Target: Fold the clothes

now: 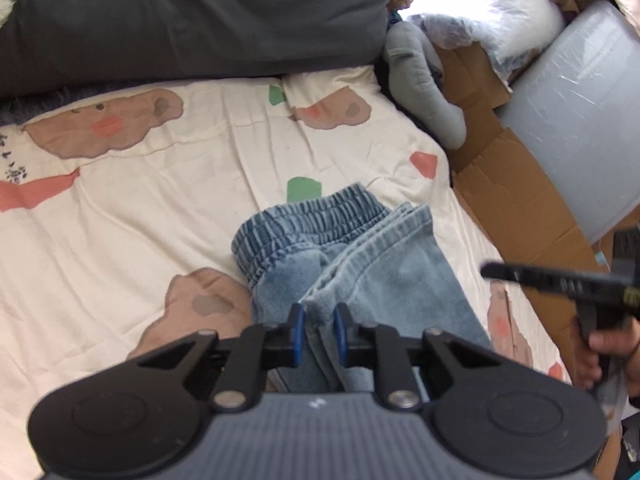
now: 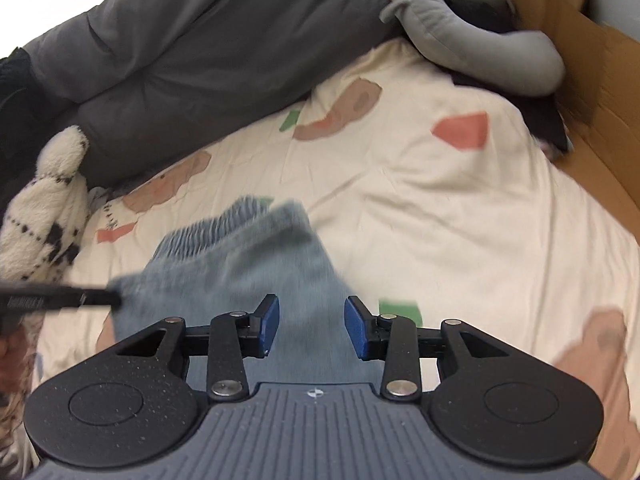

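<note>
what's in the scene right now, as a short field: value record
surface: bed sheet with a bear print
garment: folded blue jeans, elastic waistband away from the camera
left gripper: pads pinching a fold of the jeans
right gripper: jaws apart over the jeans, gripping nothing
far side: dark grey duvet
right of the bed: grey plush toy, cardboard
</note>
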Action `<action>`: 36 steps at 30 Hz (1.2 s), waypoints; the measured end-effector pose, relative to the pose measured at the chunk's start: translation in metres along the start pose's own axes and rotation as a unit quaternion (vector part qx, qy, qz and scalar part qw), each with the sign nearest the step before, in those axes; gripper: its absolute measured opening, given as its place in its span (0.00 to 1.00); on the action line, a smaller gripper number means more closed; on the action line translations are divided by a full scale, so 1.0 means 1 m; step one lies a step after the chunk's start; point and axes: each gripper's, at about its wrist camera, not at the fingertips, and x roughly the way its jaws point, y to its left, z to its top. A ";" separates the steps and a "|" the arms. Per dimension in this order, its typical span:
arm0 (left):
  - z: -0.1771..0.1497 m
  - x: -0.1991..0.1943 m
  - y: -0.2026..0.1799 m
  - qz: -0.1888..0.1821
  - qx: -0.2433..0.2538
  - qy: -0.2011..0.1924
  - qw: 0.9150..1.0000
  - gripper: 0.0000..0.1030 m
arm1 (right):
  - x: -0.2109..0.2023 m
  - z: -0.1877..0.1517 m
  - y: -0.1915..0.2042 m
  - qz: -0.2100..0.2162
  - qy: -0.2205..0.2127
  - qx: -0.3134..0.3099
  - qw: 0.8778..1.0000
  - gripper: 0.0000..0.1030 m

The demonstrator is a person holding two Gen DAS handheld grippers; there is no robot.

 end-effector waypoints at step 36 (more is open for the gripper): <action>0.010 -0.010 -0.023 -0.008 -0.006 -0.030 0.999 0.15 | 0.066 0.073 -0.001 0.091 0.030 -0.055 0.994 0.17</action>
